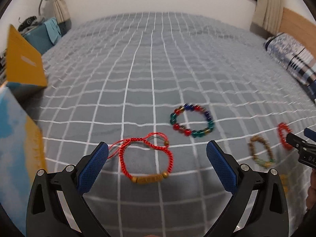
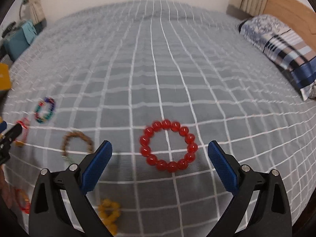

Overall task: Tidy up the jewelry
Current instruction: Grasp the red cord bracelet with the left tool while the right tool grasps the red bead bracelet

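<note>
L gripper jaws spread wide, nothing held. Red cord bracelet w/ tan beads lies flat on the grid bedspread btwn the blue pads, touching neither; its loose tail runs near the L pad. Multicolor bead bracelet just beyond, apart from the cord one. Brown bead bracelet off to the R, near the R gripper's tip.

R gripper also wide open, empty. Red bead bracelet sits flat btwn its fingers, clear gap each side. Yellow bead bracelet low, partly behind the L finger; another red piece at the lower L edge, blurred.

Edges: open box, yellow flaps, at far L of bed, close to L gripper. Pillow at R edge by headboard. Big bare stretch of bedspread ahead of both grippers up to the wall.
</note>
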A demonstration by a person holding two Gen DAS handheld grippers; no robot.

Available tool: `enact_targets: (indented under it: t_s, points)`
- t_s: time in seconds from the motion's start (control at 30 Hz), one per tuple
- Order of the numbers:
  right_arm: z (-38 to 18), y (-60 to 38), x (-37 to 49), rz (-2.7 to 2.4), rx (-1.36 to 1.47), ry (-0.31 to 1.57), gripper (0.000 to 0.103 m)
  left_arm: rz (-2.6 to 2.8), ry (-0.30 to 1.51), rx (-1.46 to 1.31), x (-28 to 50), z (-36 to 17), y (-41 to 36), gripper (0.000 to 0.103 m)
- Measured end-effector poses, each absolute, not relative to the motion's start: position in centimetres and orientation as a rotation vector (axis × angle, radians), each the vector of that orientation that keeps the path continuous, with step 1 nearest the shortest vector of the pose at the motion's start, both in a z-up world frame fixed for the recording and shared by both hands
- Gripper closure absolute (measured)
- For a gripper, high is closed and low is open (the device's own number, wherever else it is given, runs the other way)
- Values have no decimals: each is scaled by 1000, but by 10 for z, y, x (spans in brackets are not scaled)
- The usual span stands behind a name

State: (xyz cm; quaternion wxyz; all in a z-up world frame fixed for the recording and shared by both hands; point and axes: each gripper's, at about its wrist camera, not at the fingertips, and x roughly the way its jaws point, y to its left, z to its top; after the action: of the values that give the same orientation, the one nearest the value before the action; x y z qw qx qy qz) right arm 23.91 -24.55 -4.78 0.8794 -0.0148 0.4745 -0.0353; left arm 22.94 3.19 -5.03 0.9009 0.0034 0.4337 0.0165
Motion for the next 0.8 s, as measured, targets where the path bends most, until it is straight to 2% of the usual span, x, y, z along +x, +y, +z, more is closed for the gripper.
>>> enact_targets:
  t_s: [0.27,0.37,0.47,0.53,0.57,0.63,0.67,0.77,0.8]
  points:
    - [-83,-258,256,-62,35,1027,10,36,939,14,240,-79,35,7]
    - [-81,-259,256,-39,33,1028,21,36,945,-9,241,-81,39,11]
    - [-79,-256,252,-34,39,1027,39,49,941,9,238,-79,40,32]
    - [-77,-253,249,-33,38,1028,58,39,944,28,235,-77,36,54]
    - [-76,-253,249,-32,38,1029,63,27,950,28,234,-77,35,66]
    - [-75,-252,248,-31,32,1029,77,0,957,31,231,-74,30,83]
    - [-74,-251,247,-28,31,1029,78,-1,953,40,230,-73,29,91]
    - [-67,-255,244,-38,48,1011,80,2,941,54,226,-70,26,93]
    - [-64,-255,243,-42,45,1002,90,3,935,50,225,-68,26,94]
